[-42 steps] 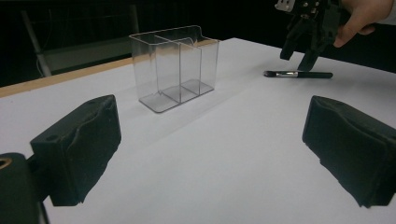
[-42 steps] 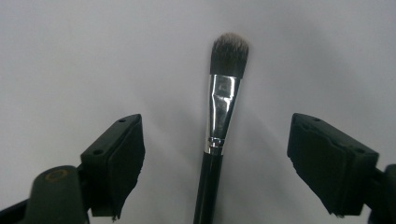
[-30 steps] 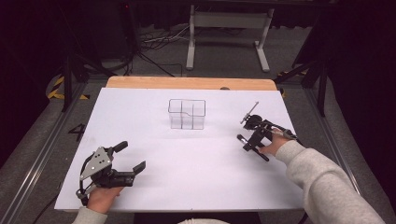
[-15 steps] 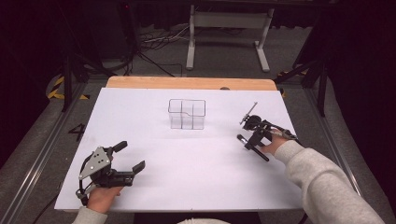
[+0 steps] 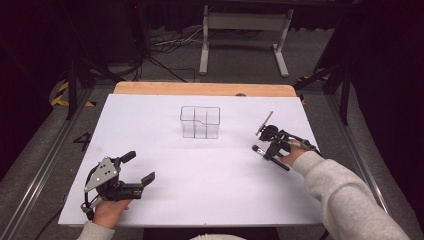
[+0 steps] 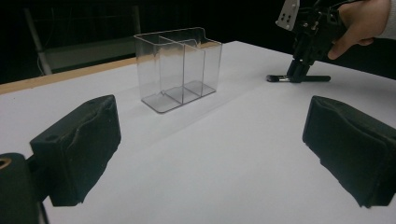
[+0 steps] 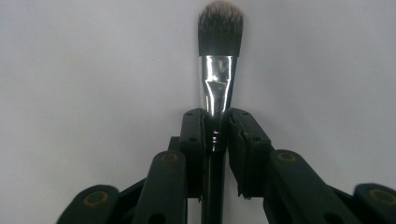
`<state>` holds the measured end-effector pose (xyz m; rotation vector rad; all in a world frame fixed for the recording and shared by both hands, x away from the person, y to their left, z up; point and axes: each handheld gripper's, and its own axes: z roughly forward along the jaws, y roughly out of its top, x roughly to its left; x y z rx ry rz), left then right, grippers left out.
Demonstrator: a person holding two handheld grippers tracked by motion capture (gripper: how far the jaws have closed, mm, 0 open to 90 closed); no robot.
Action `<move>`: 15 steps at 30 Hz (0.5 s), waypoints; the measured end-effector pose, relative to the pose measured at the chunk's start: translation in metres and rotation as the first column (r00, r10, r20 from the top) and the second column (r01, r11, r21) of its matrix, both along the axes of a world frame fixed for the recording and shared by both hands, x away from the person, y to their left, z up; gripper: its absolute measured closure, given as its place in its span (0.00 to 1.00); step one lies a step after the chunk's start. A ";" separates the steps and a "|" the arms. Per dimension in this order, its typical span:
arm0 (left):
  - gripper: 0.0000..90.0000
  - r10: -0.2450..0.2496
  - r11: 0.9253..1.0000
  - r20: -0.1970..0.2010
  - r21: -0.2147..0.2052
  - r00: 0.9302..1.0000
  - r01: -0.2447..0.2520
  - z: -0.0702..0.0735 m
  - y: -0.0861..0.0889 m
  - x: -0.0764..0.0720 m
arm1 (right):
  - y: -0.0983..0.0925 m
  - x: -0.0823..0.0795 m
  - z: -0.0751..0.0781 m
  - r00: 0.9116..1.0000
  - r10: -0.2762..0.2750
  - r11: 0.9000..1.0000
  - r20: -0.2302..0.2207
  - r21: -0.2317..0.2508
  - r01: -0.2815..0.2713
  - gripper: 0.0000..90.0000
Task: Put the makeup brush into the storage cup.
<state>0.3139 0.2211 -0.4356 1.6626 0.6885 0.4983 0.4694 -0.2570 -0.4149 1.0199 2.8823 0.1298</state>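
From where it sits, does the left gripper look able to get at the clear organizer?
Probably yes: the left gripper is open and holds nothing, and only bare white table lies between it and the clear organizer.

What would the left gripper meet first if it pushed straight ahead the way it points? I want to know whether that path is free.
Probably the clear divided holder: the left gripper, jaws open, points roughly at it across the bare white table. Depth is uncertain.
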 end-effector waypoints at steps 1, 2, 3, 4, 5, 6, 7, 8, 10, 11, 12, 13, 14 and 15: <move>0.06 0.000 1.000 0.000 -0.001 1.000 0.000 0.000 0.000 0.000 | 0.000 0.000 0.000 1.000 0.000 1.000 0.003 0.001 0.000 0.84; 0.06 0.000 1.000 0.000 -0.001 1.000 0.000 0.000 0.000 0.000 | 0.001 -0.001 0.000 1.000 0.000 1.000 0.003 -0.001 0.000 0.84; 0.06 0.000 1.000 0.000 -0.001 1.000 0.000 0.000 0.000 0.000 | 0.001 -0.001 0.000 1.000 0.002 1.000 0.004 -0.002 -0.002 0.85; 0.06 0.000 1.000 0.000 -0.001 1.000 0.000 0.000 0.000 0.000 | 0.001 -0.001 0.000 1.000 0.001 1.000 0.005 -0.006 -0.001 0.85; 0.06 -0.001 1.000 0.001 -0.001 1.000 0.001 0.000 0.000 0.000 | 0.001 -0.001 0.000 1.000 0.002 1.000 0.005 -0.006 -0.002 0.85; 0.06 -0.001 1.000 0.001 -0.001 1.000 0.001 0.000 0.000 0.000 | 0.001 -0.001 0.000 1.000 0.003 1.000 0.006 -0.007 -0.003 0.85; 0.06 0.000 1.000 0.001 -0.001 1.000 0.000 0.000 0.000 0.000 | 0.001 -0.001 0.000 1.000 0.004 1.000 0.006 -0.008 -0.004 0.85; 0.06 0.000 1.000 0.001 -0.002 1.000 0.000 0.000 0.000 0.000 | 0.002 -0.001 0.000 1.000 0.007 1.000 0.007 -0.013 -0.007 0.85; 0.06 0.000 1.000 0.001 -0.002 1.000 0.000 0.000 0.000 0.000 | 0.002 -0.001 0.000 1.000 0.009 1.000 0.006 -0.008 -0.009 0.85; 0.06 0.000 1.000 0.001 -0.002 1.000 0.000 0.000 0.000 0.000 | 0.002 -0.001 0.000 1.000 0.018 1.000 0.005 -0.010 -0.018 0.86; 0.06 0.000 1.000 0.001 -0.002 1.000 0.000 0.000 0.000 0.000 | 0.001 -0.002 0.001 1.000 0.027 1.000 -0.001 -0.003 -0.027 0.86; 0.06 -0.001 1.000 -0.001 -0.002 1.000 0.001 0.000 0.000 0.000 | 0.001 -0.002 0.001 1.000 0.027 1.000 -0.001 -0.003 -0.027 0.86; 0.06 -0.001 1.000 0.001 -0.001 1.000 0.001 0.000 0.000 0.000 | 0.001 -0.002 0.002 0.999 0.035 0.999 -0.002 -0.007 -0.035 0.86; 0.06 -0.001 1.000 0.001 0.000 1.000 0.001 0.000 0.000 0.000 | 0.001 -0.002 0.002 0.999 0.035 0.999 0.002 0.004 -0.035 0.86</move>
